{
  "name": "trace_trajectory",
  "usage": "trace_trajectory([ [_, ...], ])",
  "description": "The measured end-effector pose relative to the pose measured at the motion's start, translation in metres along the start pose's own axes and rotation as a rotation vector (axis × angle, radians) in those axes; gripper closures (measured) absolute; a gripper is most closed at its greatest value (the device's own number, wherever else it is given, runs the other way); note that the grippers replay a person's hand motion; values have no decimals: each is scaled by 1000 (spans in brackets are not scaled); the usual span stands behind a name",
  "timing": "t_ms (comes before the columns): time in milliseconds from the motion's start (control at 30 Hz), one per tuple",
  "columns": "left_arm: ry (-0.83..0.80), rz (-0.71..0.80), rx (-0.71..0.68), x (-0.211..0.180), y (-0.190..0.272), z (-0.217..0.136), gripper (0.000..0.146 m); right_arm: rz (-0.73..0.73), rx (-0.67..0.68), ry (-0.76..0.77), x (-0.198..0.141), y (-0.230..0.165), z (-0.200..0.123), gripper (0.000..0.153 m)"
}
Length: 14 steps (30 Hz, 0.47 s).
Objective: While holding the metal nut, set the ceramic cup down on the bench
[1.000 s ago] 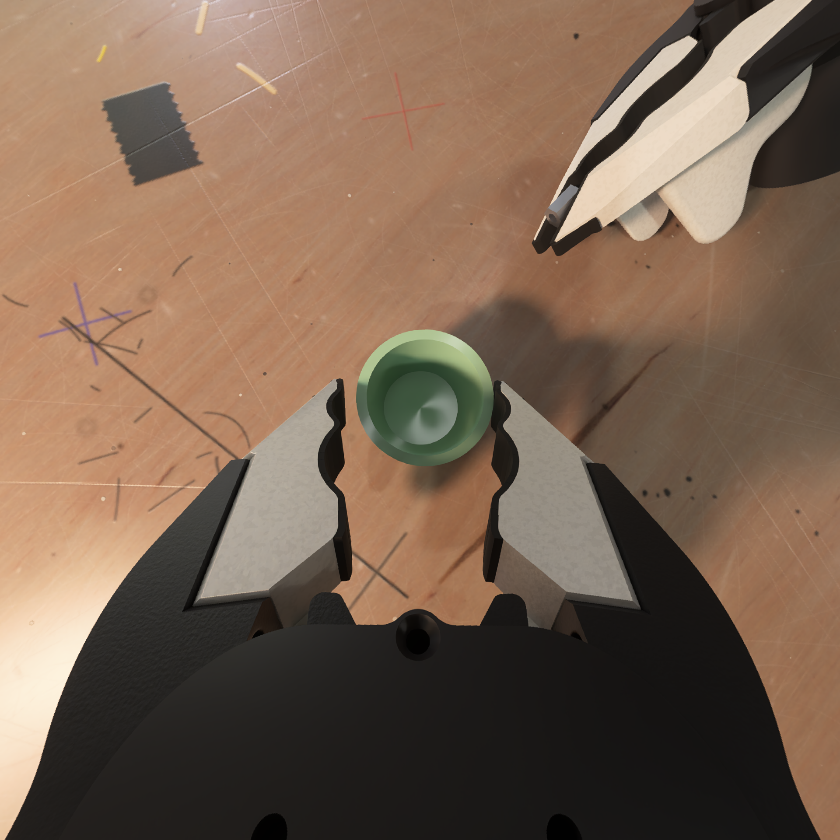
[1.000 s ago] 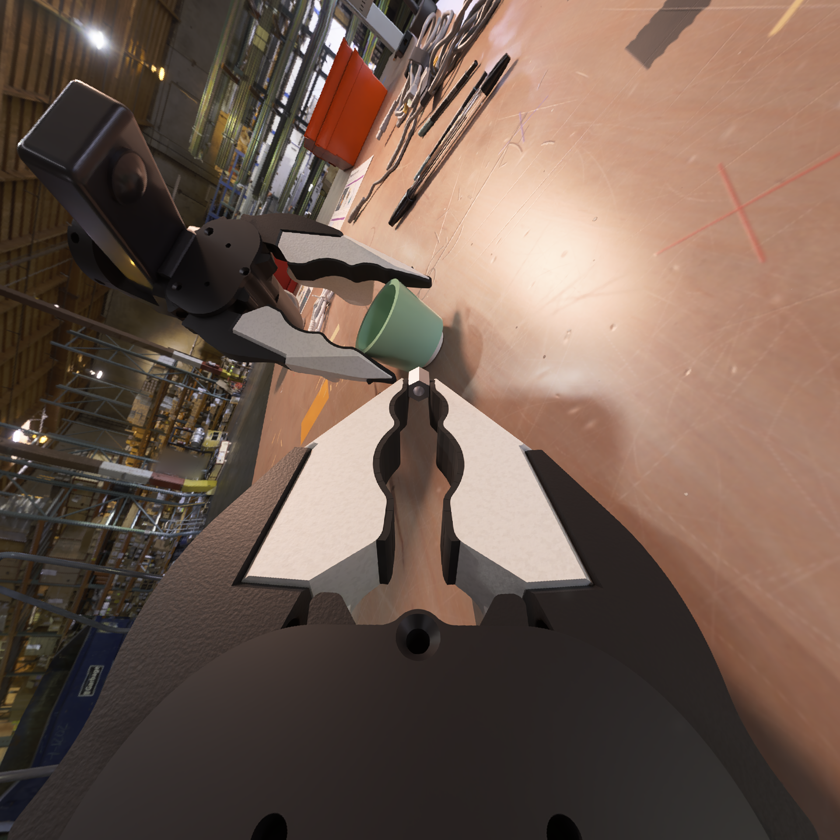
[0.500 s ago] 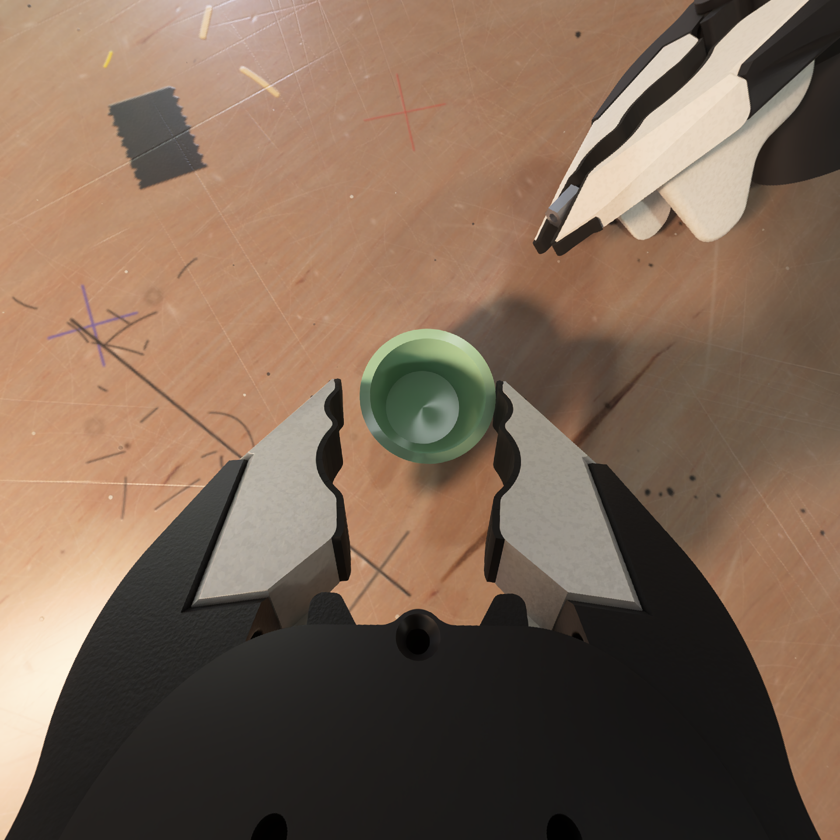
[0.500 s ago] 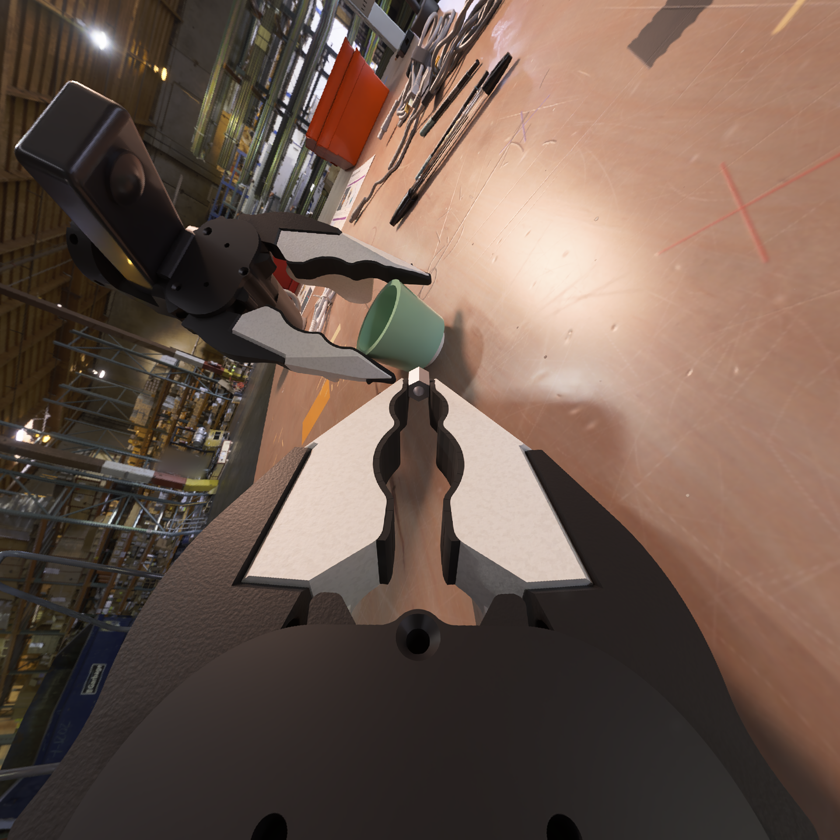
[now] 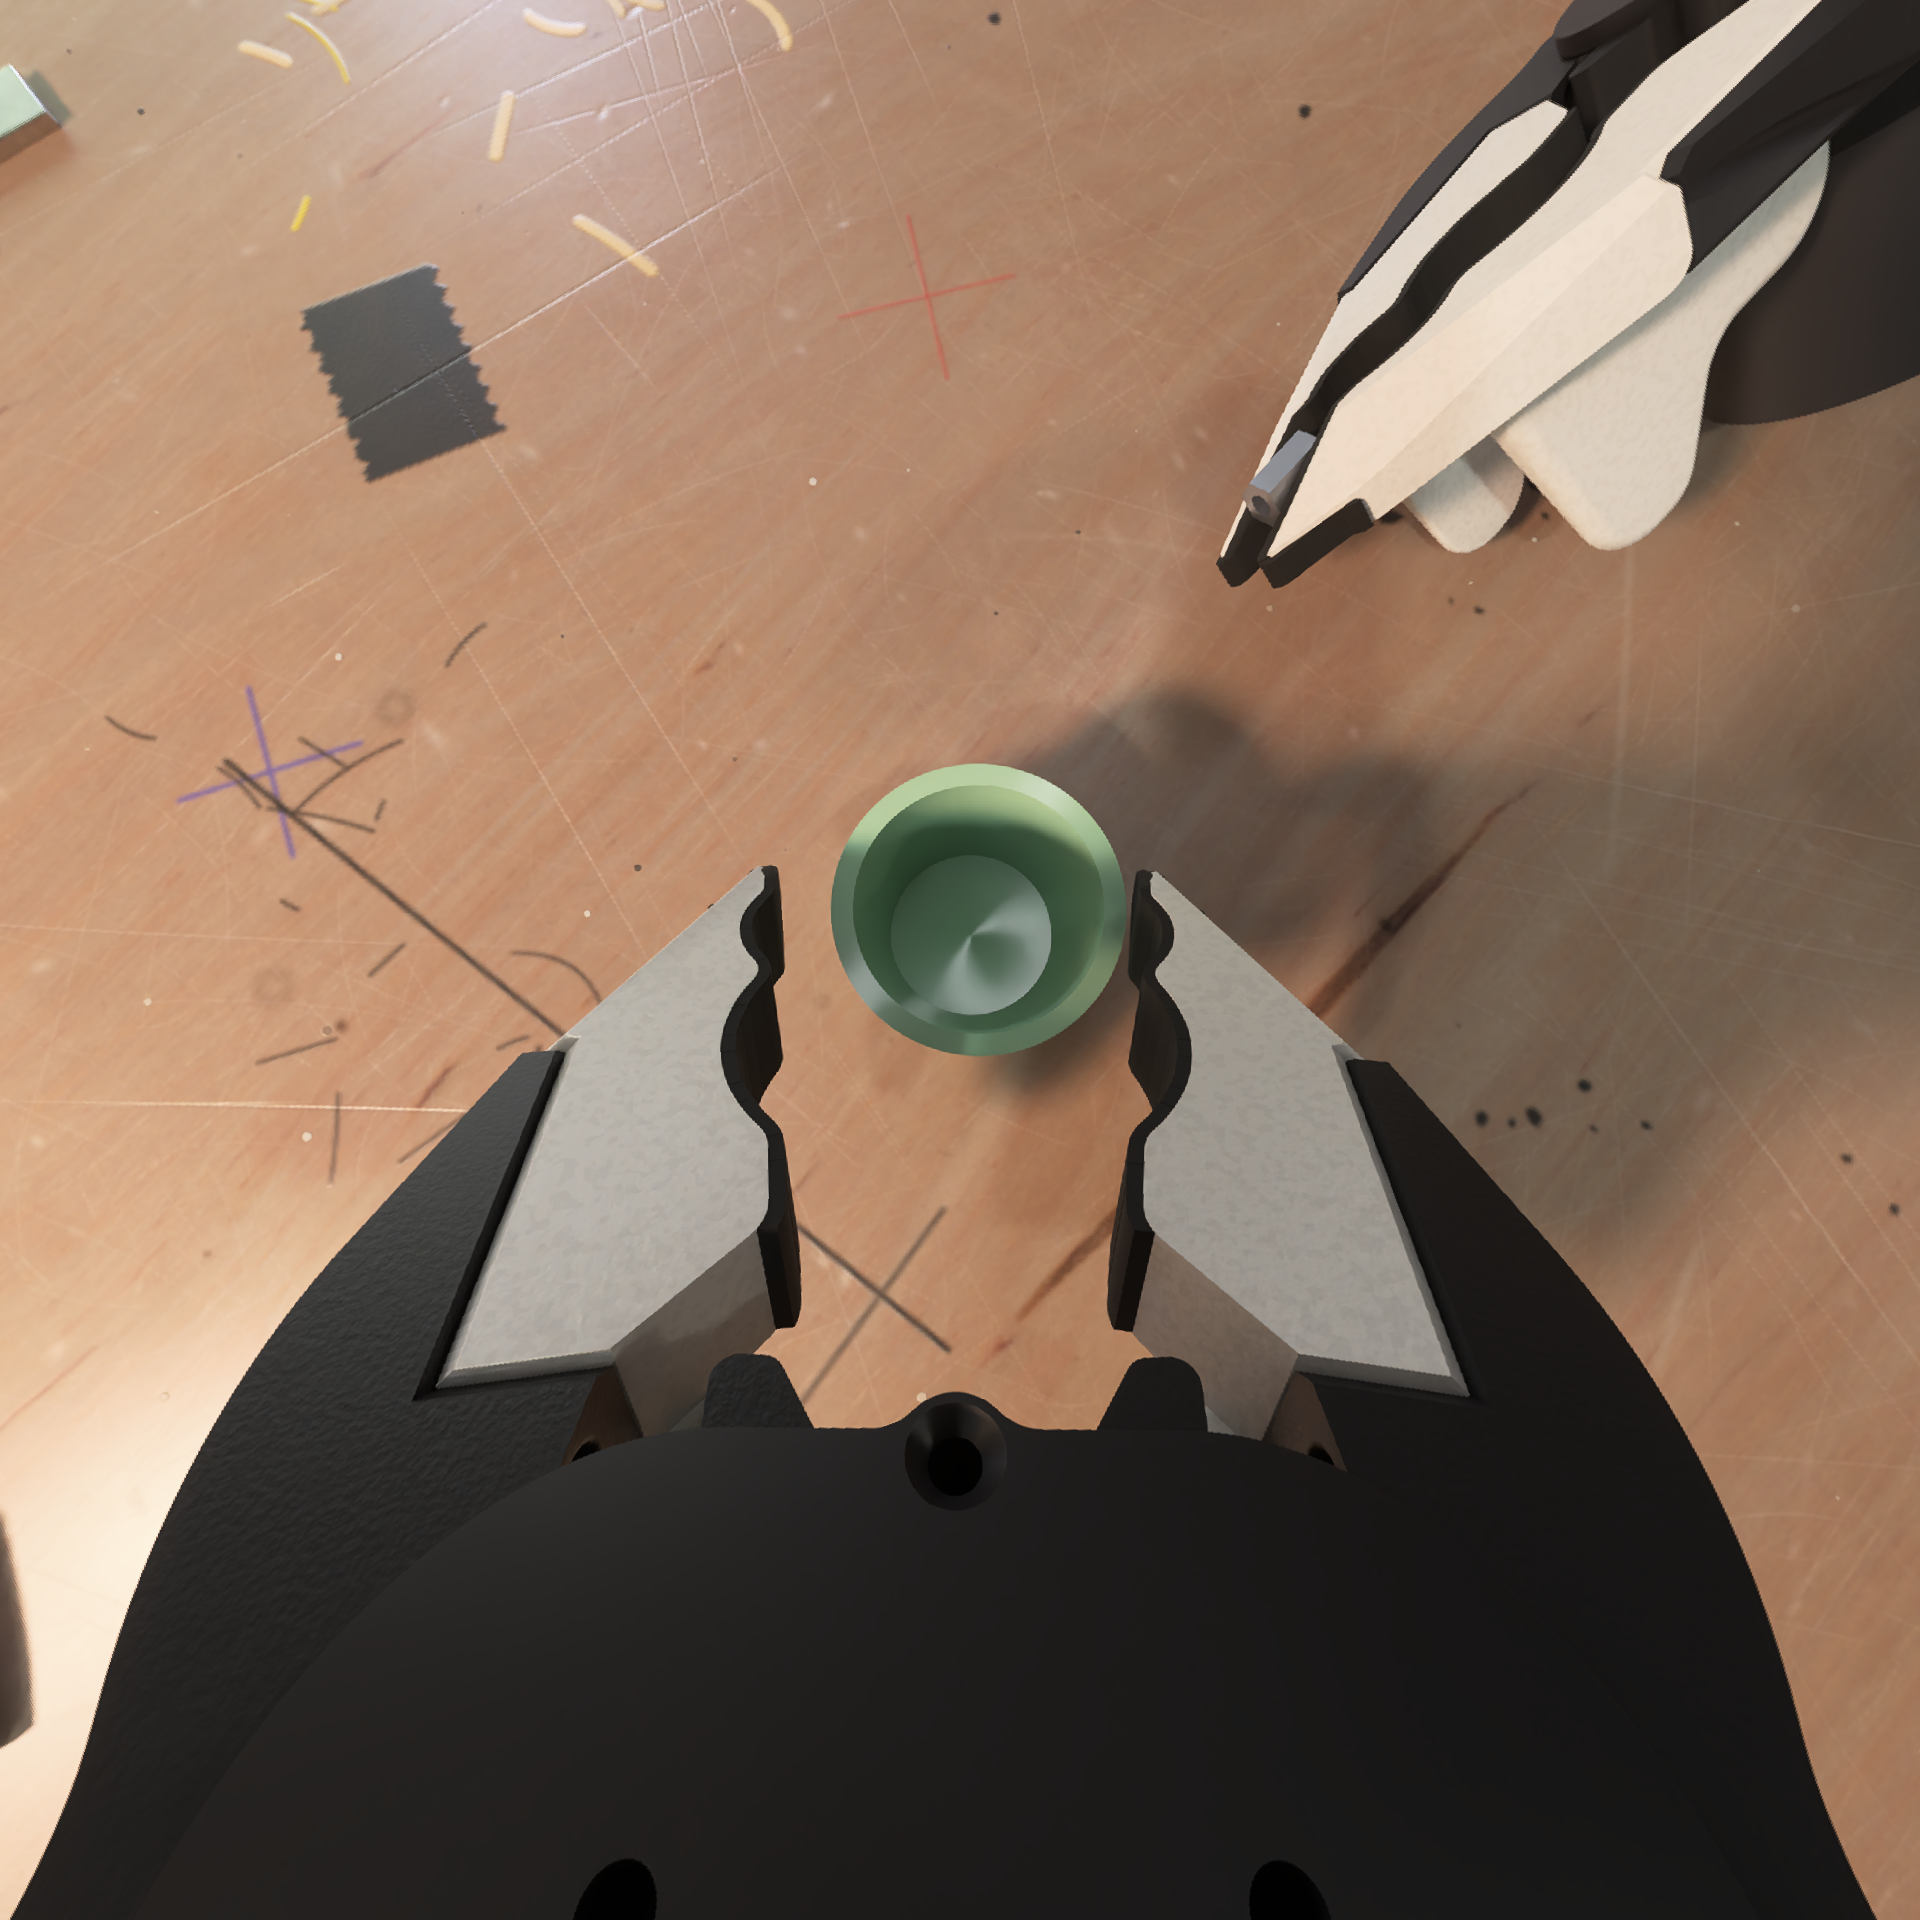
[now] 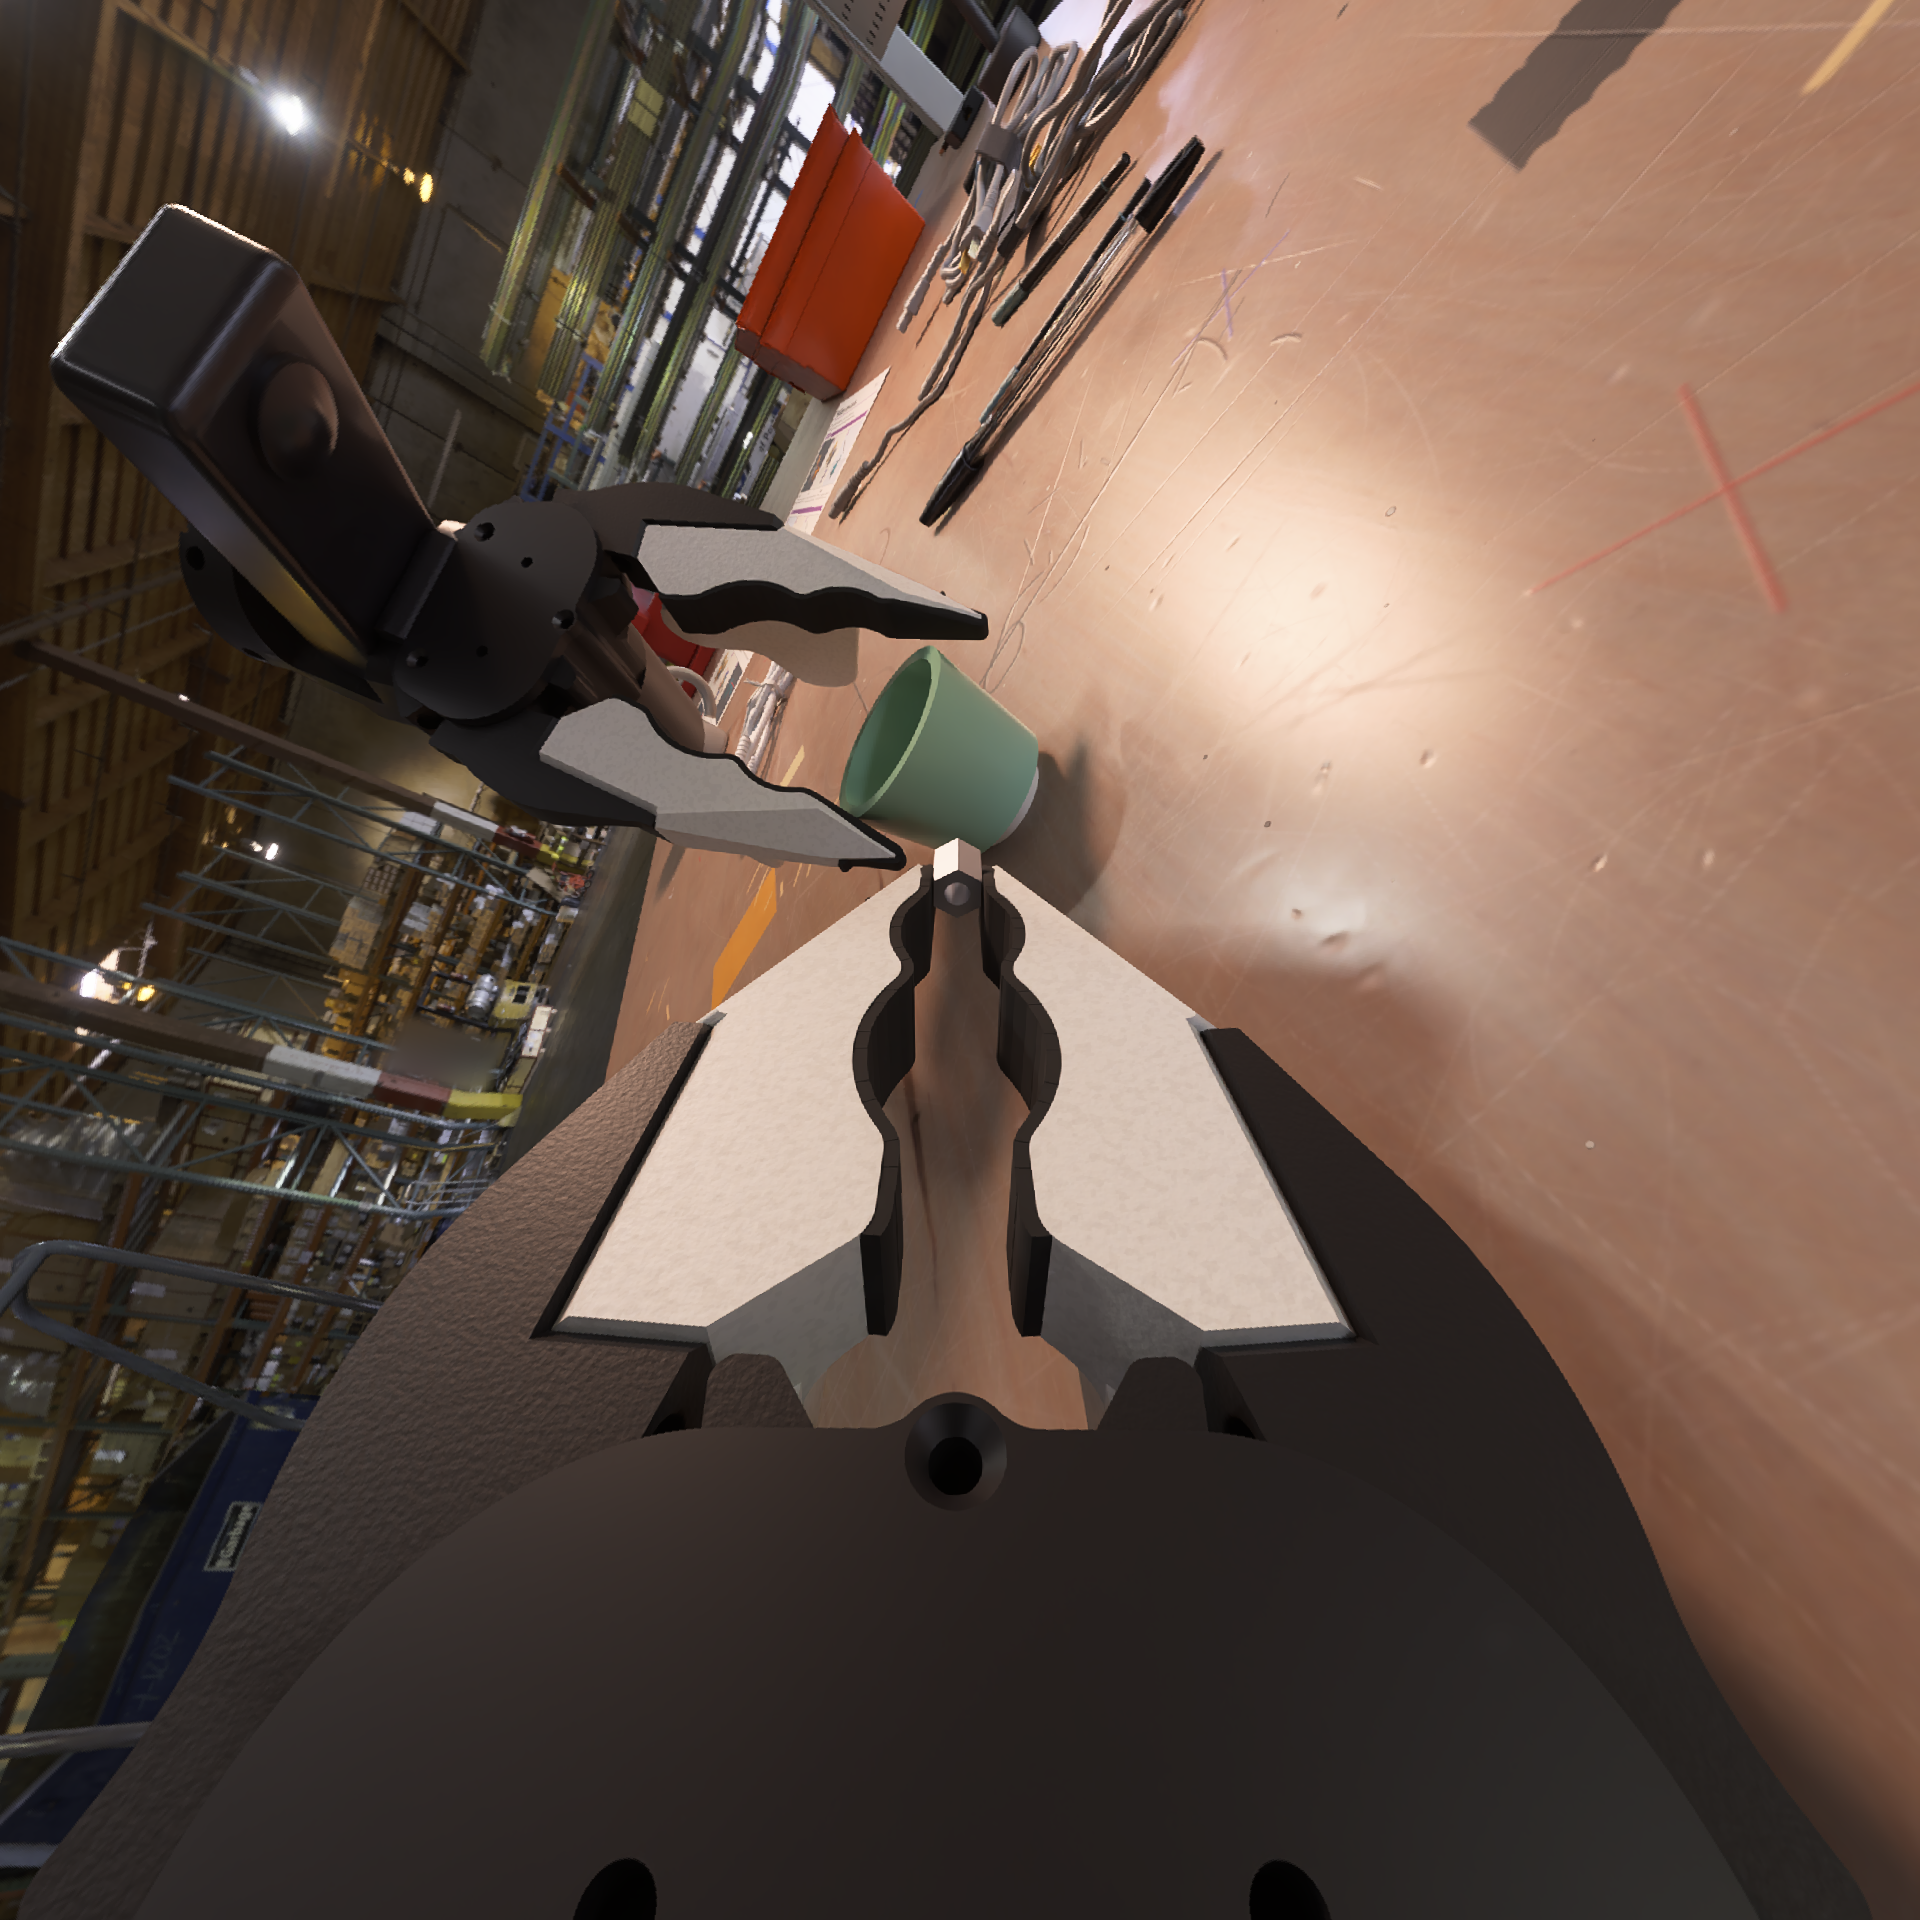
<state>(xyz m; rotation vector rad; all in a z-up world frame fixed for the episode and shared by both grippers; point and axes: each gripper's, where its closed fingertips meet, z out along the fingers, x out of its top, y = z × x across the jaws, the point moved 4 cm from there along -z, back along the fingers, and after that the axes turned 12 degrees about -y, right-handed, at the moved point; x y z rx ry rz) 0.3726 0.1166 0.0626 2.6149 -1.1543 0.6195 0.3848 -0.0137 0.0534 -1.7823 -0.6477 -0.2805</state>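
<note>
The green ceramic cup (image 5: 977,909) stands upright on the brown bench (image 5: 727,582); it also shows in the right wrist view (image 6: 951,756). My left gripper (image 5: 954,883) is open above the cup, its fingertips clear of the rim on both sides; it also shows in the right wrist view (image 6: 940,743). My right gripper (image 6: 956,883) is shut on the small metal nut (image 6: 954,883) at its fingertips. It shows in the left wrist view (image 5: 1252,556) at the upper right, above the bench, with the nut (image 5: 1280,483) in its tip.
A black tape patch (image 5: 400,374), yellow shavings (image 5: 613,244) and red (image 5: 925,296) and purple (image 5: 270,769) cross marks lie on the bench. Pens (image 6: 1060,322), cables (image 6: 997,156) and an orange box (image 6: 831,260) lie at the far end.
My left gripper has risen away from the cup, which stays standing on the bench. The right gripper has held still with the nut.
</note>
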Motion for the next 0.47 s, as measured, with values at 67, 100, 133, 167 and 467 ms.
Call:
trace_trajectory([
  [67,-2,2,3,0,0,0,79,0,-1,0,0,0,0,145],
  [100,-3,2,3,0,0,0,79,1,-2,-1,0,0,0,145],
  [133,-5,1,3,0,0,0,79,1,-3,-2,0,0,0,145],
  [167,-6,0,2,0,0,1,79,2,-5,-3,0,0,0,145],
  [467,-20,-10,0,-2,0,5,79,12,-22,-12,-1,3,1,145],
])
